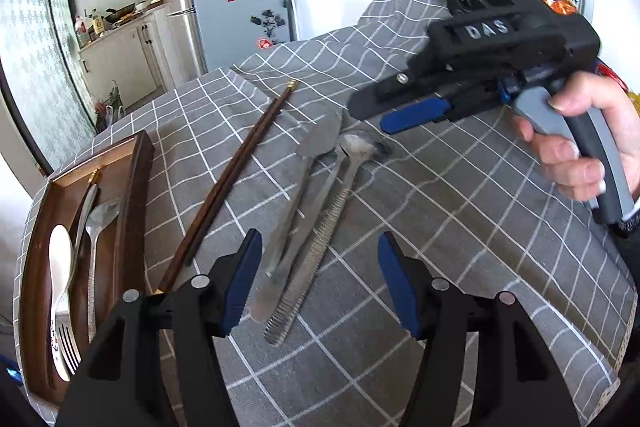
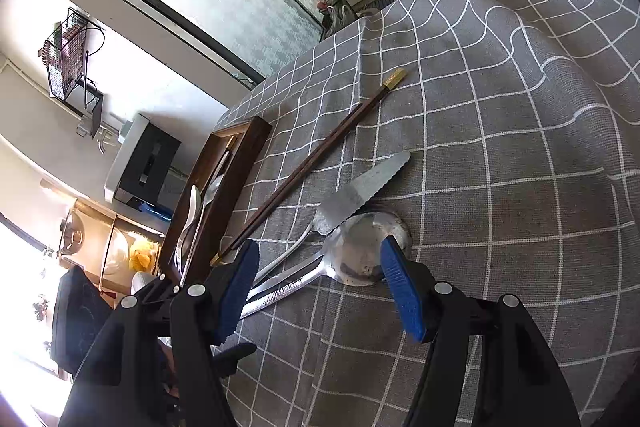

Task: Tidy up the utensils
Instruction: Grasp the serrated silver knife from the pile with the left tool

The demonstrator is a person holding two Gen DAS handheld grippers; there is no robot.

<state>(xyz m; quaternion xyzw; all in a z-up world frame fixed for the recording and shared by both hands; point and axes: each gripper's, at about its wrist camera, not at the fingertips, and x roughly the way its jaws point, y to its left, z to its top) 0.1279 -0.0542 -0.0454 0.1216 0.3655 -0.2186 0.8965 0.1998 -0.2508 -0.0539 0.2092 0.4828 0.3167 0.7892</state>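
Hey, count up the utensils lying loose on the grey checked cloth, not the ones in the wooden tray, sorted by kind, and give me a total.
Wooden chopsticks: 2
Serrated knife: 1
Metal spoons: 2, bowls apparently nested, one plain handle and one textured
Total: 5

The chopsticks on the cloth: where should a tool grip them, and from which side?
Grip the chopsticks near mid-length, coming from above with the fingers straddling the pair crosswise. They lie flat and together on the cloth, so one pinch takes both. The middle is clear of the tray and the knife, while their near end lies close to the left tool.
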